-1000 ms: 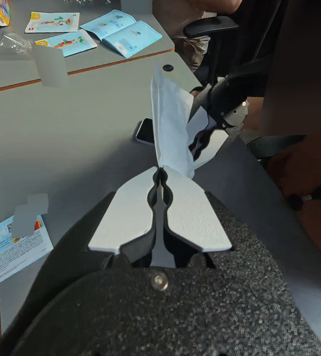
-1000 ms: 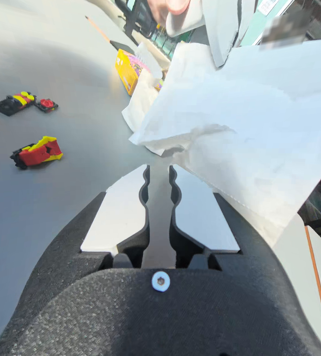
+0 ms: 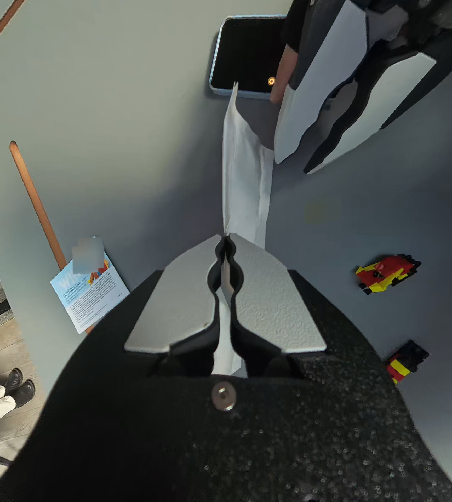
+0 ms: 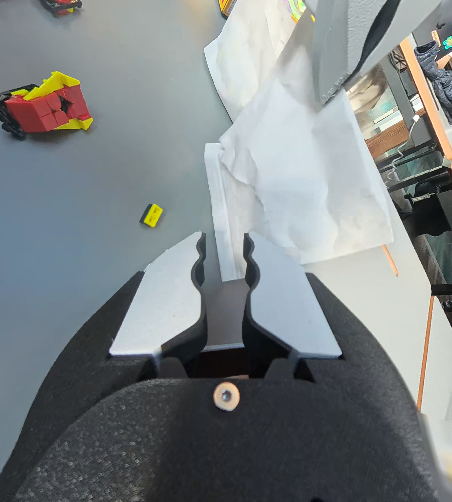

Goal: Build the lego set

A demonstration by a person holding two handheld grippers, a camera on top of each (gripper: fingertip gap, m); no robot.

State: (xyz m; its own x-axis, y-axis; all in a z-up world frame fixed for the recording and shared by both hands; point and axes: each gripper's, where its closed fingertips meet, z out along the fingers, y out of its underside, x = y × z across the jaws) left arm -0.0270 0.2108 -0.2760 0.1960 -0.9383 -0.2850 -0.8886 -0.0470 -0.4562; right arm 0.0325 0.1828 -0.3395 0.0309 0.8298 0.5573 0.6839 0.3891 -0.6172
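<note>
**Paper bag held over a desk with a part-built lego set**

A matte grey desk (image 3: pixel 110 135) with a wood-coloured edge strip carries the work; beyond its right edge, in the right wrist view, further desks and dark furniture of an office show. At the desk's left edge lies a pale blue printed leaflet (image 3: pixel 89 293). Farther back rests a black-screened phone in a light case (image 3: pixel 243 54). At centre, the left tongs (image 3: pixel 225 239) are closed on the edge of a white paper bag (image 3: pixel 243 173), which extends forward from the tips with its mouth slightly parted; its contents cannot be seen. The right tongs (image 4: pixel 224 236) stand parted and grip nothing, with the bag's lower fold lying between and just beyond the tips. A second white paper sheet or bag (image 4: pixel 235 62) lies behind, next to a yellow box (image 4: pixel 226 5) at the frame's top.

To the right in the left wrist view sit a red, yellow and black brick sub-assembly (image 3: pixel 385 274) and a smaller black, red and yellow sub-assembly (image 3: pixel 406 361), apart from each other. One loose yellow and black piece (image 4: pixel 151 215) lies near the bag.

Judged from this layout, the build is partial: sections exist but are not joined, and the bag is probably being emptied for further pieces.
</note>
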